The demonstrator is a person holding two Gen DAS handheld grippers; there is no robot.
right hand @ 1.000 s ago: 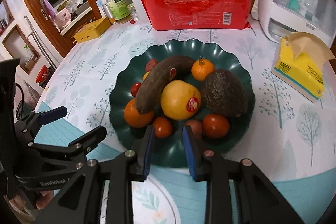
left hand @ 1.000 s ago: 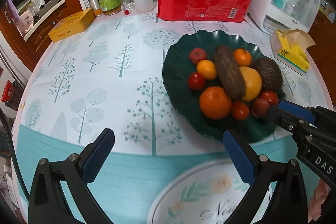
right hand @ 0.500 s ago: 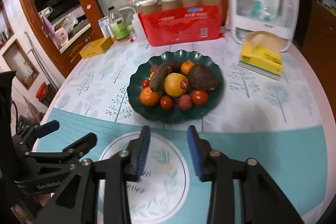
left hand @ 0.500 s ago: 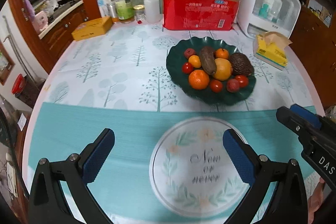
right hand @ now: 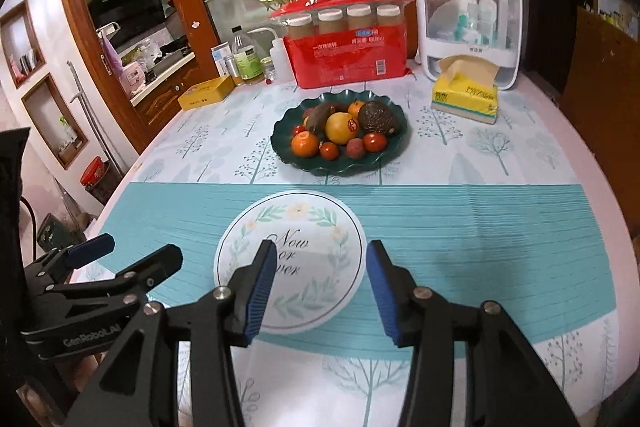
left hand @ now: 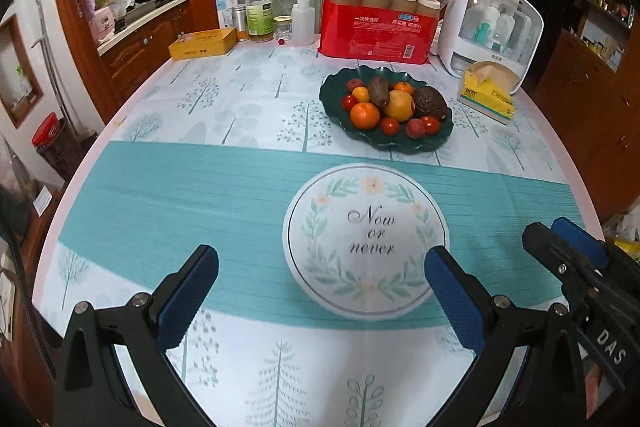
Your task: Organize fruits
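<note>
Claws, two: left claw [left hand: 320,279] wide, right claw [right hand: 321,277] opening (both empty), one plate [right hand: 286,147].

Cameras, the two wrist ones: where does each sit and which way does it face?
Left wrist: on the left gripper, angled down at the table; its open fingers frame the view, right gripper at right edge.
Right wrist: on the right gripper, same tilt; fingers apart, just opening, nothing between; left gripper at left edge.
Shared: fruit plate, red pack.
</note>
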